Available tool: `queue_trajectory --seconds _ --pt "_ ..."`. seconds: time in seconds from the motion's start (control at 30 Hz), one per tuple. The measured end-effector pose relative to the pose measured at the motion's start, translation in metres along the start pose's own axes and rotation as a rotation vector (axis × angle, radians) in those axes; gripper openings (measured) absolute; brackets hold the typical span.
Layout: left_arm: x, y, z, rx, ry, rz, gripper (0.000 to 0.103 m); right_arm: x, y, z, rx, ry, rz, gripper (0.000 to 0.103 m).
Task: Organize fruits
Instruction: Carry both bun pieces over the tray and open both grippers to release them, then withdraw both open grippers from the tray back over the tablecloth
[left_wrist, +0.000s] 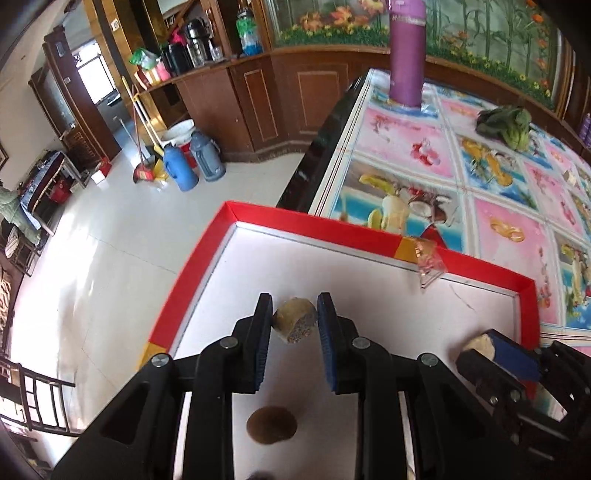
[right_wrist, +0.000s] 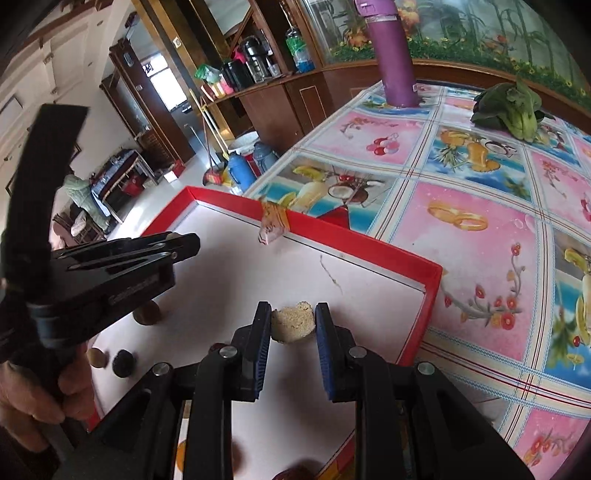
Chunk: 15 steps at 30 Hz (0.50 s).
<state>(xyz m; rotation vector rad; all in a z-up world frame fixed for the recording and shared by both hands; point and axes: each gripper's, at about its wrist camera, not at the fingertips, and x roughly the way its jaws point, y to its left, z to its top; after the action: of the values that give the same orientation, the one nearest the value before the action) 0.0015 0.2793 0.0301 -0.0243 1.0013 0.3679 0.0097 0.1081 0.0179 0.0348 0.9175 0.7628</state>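
A red-rimmed white tray (left_wrist: 207, 266) lies at the table's near-left corner. My left gripper (left_wrist: 295, 314) is shut on a yellowish fruit piece (left_wrist: 295, 325) with a speckled grey cut face, held above the tray floor. Below it a round brown fruit (left_wrist: 271, 424) rests on the tray. My right gripper (right_wrist: 293, 312) is shut on a pale crumbly fruit piece (right_wrist: 293, 325) over the tray's right half; it also shows in the left wrist view (left_wrist: 487, 350). Small brown (right_wrist: 147, 314), tan (right_wrist: 96, 356) and dark (right_wrist: 123, 362) fruits lie near the tray's left side.
A tall purple flask (left_wrist: 406, 55) and a leafy green vegetable (left_wrist: 506, 125) stand on the far side of the patterned tablecloth (right_wrist: 480, 258). A clear plastic scrap (left_wrist: 428, 262) sits on the tray's far rim. The table drops to the floor (left_wrist: 110, 258) on the left.
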Motion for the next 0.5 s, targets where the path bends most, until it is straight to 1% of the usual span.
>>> queue_trajectory --seconds 0.07,0.2,0.33,0.5 --pt "0.006 -0.001 0.000 0.001 0.016 0.006 0.027 0.001 -0.001 0.000 -0.009 0.001 -0.004 0.022" --pt "0.004 -0.005 -0.001 0.024 0.015 0.033 0.027 0.002 0.003 -0.001 -0.036 0.007 -0.036 0.022" --pt "0.002 -0.011 -0.005 0.063 -0.005 0.085 0.028 0.003 0.009 -0.002 -0.075 0.003 -0.063 0.023" --pt "0.001 -0.015 -0.007 0.098 -0.022 0.129 0.028 0.003 0.009 -0.002 -0.087 0.002 -0.059 0.023"
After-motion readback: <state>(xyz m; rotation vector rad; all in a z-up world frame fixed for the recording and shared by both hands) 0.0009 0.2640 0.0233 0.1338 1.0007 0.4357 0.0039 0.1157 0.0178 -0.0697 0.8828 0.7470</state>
